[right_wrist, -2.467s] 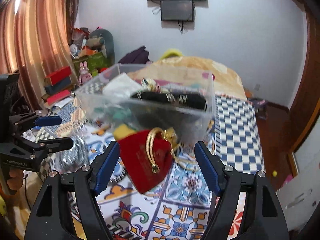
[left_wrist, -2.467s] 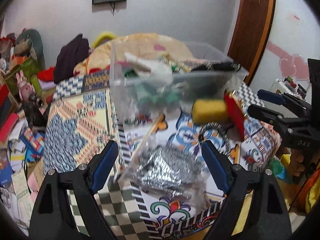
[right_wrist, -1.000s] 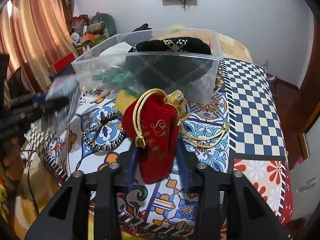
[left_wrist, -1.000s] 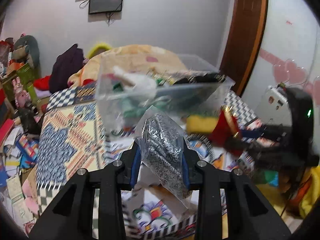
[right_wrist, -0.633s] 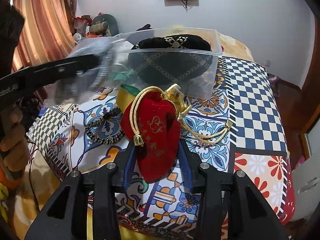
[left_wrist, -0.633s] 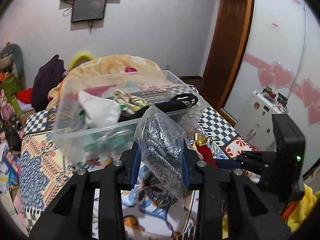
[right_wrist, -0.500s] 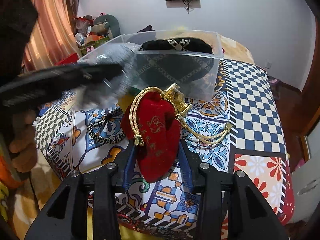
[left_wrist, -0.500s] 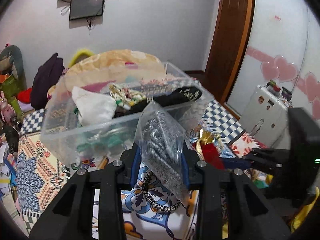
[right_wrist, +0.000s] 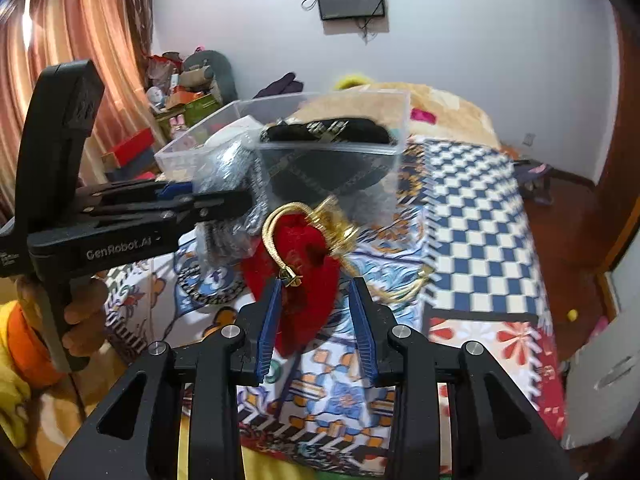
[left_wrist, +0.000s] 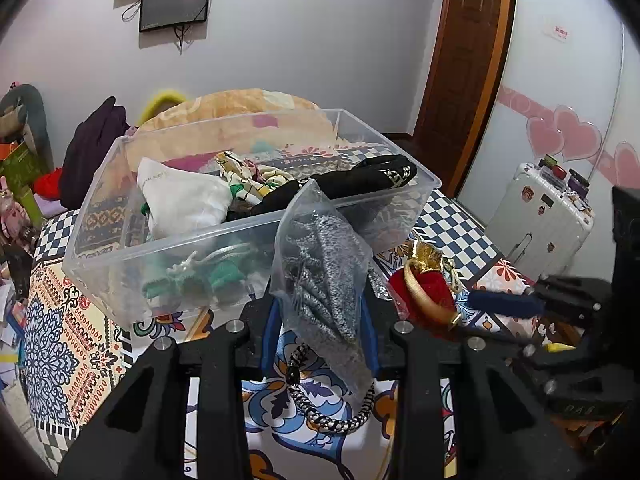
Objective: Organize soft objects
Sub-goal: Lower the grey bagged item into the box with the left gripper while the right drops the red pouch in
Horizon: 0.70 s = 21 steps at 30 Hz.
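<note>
Left gripper (left_wrist: 320, 320): clamped on grey bag (left_wrist: 324, 276), held before bin (left_wrist: 248, 236). Right gripper (right_wrist: 316, 316): clamped on red pouch (right_wrist: 304, 276), above bed (right_wrist: 480, 240).

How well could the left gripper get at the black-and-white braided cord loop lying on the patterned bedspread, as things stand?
Probably not yet. The left gripper is shut on the clear bag of grey knit fabric, which hangs directly above the black-and-white braided cord loop on the patterned bedspread. It would first need to release the bag.
</note>
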{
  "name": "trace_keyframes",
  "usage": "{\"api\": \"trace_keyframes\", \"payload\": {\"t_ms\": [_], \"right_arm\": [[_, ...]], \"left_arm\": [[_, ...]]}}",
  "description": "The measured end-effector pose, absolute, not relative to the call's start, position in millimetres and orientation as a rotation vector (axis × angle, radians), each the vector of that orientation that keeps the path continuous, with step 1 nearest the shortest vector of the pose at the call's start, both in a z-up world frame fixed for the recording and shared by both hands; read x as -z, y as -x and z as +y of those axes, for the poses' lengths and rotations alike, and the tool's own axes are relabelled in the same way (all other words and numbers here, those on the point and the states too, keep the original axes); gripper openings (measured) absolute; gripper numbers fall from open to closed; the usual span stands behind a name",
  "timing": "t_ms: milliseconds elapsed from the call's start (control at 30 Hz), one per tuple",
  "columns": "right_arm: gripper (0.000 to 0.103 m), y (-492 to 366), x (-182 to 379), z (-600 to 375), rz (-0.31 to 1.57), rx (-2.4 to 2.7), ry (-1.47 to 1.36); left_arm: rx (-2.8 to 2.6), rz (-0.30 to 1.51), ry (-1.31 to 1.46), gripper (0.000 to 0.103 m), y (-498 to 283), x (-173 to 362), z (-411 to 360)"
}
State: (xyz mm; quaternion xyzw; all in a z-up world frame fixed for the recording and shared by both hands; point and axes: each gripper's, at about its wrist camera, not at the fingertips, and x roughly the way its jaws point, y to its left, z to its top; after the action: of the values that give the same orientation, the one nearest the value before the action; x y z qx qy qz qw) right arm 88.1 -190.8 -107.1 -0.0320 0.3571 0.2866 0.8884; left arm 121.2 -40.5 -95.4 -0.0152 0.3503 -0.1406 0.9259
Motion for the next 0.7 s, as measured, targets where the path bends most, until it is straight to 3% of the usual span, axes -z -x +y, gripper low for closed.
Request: {"api": "trace_keyframes", "payload": {"t_ms": [233,433,700], "right_arm": [[0.032,-95,128,-176,0.800,-0.592,0.092],[0.013,-92,124,-184,0.768,-0.571,0.075],[0.013,-89,113,-204,0.732,-0.500,0.080]], "left_arm": [[0.279,0.724,0.039,0.034,-121,95,-37],[0.264,0.726,0.029,0.035,-122,97,-36],[0.249,0.780,0.036,0.034,-132,109,-38]]}}
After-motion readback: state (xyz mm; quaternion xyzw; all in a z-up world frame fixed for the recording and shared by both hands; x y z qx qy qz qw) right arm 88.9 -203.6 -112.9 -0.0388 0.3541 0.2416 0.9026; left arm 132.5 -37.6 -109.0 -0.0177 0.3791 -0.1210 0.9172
